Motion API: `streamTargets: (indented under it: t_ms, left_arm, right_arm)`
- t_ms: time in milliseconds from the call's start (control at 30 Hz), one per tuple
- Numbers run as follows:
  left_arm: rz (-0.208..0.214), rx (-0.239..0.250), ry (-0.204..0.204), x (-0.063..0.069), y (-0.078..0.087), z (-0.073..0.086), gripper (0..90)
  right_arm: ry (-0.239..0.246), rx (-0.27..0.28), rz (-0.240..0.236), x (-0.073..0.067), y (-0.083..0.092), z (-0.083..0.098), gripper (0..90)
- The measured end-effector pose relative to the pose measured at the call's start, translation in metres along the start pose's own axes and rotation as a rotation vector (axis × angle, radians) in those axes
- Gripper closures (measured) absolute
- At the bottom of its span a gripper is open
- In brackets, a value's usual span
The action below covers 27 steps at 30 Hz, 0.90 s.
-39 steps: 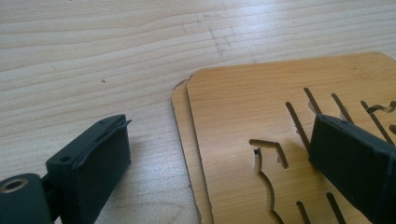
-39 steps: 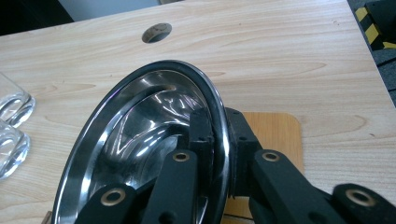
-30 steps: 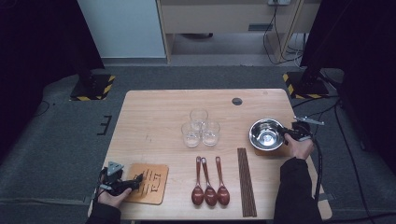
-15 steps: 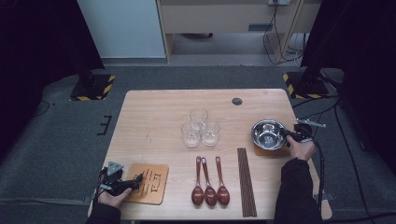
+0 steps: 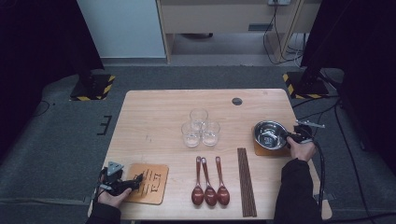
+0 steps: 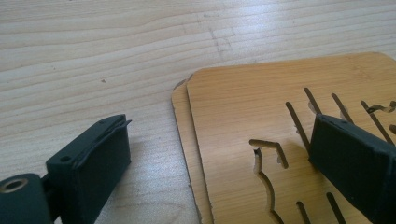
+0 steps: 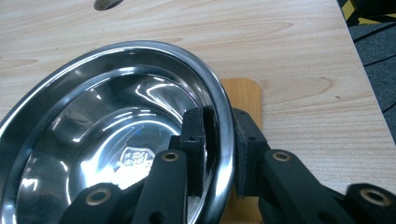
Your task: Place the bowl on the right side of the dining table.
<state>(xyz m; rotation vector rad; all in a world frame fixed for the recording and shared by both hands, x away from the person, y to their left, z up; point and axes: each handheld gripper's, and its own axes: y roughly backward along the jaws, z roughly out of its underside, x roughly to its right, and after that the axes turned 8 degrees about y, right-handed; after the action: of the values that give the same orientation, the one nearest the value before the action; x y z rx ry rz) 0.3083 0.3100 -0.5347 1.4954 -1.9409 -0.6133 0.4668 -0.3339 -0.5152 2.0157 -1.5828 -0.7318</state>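
Note:
A shiny steel bowl (image 5: 270, 134) (image 7: 116, 130) rests on a wooden coaster (image 5: 261, 150) (image 7: 243, 93) at the table's right edge. My right gripper (image 5: 288, 136) (image 7: 222, 116) straddles the bowl's near rim, one jaw inside and one outside. Its jaws have just been opening, and a thin gap shows at each pad. At the front left, my left gripper (image 5: 139, 179) (image 6: 219, 135) stands open over the corner of two stacked slotted wooden coasters (image 5: 152, 184) (image 6: 243, 102). One jaw is above the coasters, the other above bare table.
Three clear glasses (image 5: 200, 126) cluster mid-table. Three dark red spoons (image 5: 210, 182) lie side by side near the front, with a bundle of dark chopsticks (image 5: 246, 182) to their right. A round cable hole (image 5: 237, 101) sits at the back. The right table edge is close behind my right hand.
The bowl and my right hand have edged slightly to the right. The left hand has stayed put.

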Motion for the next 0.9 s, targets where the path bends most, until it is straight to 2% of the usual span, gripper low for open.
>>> streamTargets:
  t_ms: [100,367,533,800,900]
  left_arm:
    - [0.000,0.000,0.000,0.000,0.000,0.000,4.6]
    - [0.001,0.000,0.000,0.000,0.000,0.000,4.6]
    - [0.002,0.000,0.001,0.000,0.000,0.000,4.7]
    - [0.026,0.031,-0.003,0.000,0.007,-0.002,10.2]
    - [0.056,0.052,0.009,0.001,0.011,-0.004,12.0]
  right_arm:
    - [-0.001,0.002,0.002,0.000,0.000,-0.001,75.3]
    - [-0.003,0.023,-0.014,0.000,0.004,-0.002,62.5]
    - [0.008,0.047,-0.003,-0.001,0.009,-0.004,53.9]
    - [0.016,0.096,0.000,-0.004,0.023,-0.008,43.8]
    - [0.012,0.116,-0.010,-0.006,0.029,-0.009,42.1]
